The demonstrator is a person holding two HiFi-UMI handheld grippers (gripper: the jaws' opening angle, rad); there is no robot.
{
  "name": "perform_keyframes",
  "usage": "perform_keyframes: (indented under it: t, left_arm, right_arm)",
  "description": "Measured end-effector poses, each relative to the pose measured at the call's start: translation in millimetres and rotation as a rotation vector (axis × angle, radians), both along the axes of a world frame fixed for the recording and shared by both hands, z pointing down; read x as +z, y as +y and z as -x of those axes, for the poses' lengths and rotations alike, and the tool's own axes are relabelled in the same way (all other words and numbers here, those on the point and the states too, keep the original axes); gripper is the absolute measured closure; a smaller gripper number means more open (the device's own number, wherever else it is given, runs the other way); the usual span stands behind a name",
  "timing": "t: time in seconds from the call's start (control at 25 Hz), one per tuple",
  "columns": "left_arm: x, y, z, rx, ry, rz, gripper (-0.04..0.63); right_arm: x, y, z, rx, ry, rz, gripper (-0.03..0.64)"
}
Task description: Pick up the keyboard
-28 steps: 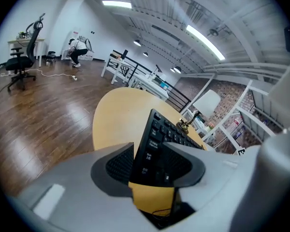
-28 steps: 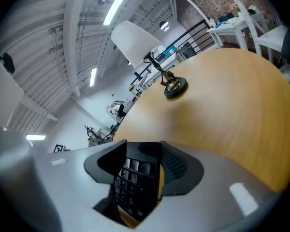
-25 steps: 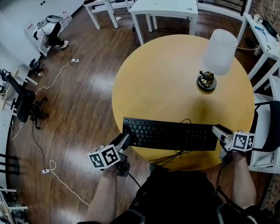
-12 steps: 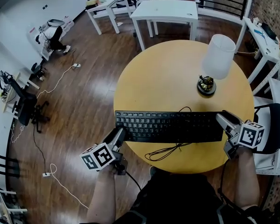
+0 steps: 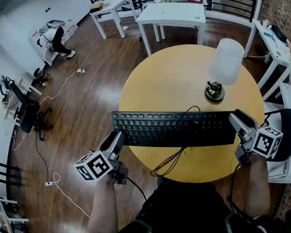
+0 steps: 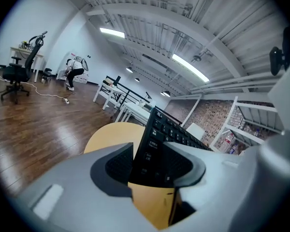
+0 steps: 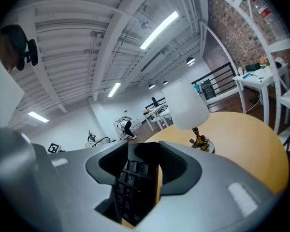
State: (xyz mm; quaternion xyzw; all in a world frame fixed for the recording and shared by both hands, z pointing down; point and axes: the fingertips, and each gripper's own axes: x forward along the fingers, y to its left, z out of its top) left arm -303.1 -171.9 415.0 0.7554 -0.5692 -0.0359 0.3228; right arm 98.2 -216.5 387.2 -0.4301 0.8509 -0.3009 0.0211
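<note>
I hold the keyboard [image 5: 174, 128] over the near side of the round yellow table [image 5: 184, 76]. My left gripper [image 5: 119, 137] grips its left end. My right gripper [image 5: 235, 119] grips its right end, its jaws just closing tighter. A lamp [image 5: 225, 62] stands behind it, with dark wooden floor [image 5: 87, 96] all around.

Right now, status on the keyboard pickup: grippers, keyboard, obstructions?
Left gripper shut on keyboard at left end; right gripper on right end, jaws just closed further on it. Keyboard held above table, cable dangling. Lamp beyond, clear.
</note>
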Motion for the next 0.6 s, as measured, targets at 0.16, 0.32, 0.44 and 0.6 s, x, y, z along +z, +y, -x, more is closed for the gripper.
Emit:
perform_keyframes:
  t: [0.16,0.32,0.44,0.6]
  left_arm:
    - [-8.6,3.3,-0.9,-0.010,-0.006,-0.010,0.410]
    - [-12.3,3.4,-0.6,-0.013,-0.015,-0.022,0.410]
    - [-15.1,4.5,-1.9,-0.010,-0.012,-0.028,0.410]
    - [-22.7,6.8,-2.8,-0.013,-0.021,-0.029,0.410]
  right_arm:
    - [-8.5,2.2,-0.3,0.001,0.016,-0.024,0.439]
    - [-7.9,2.6,-1.0,0.003,0.031,-0.027,0.437]
    - [-6.8,3.3,-0.8,-0.001,0.053,-0.030,0.434]
    - [-10.9,5.7,-1.1,-0.002,0.047,-0.033,0.437]
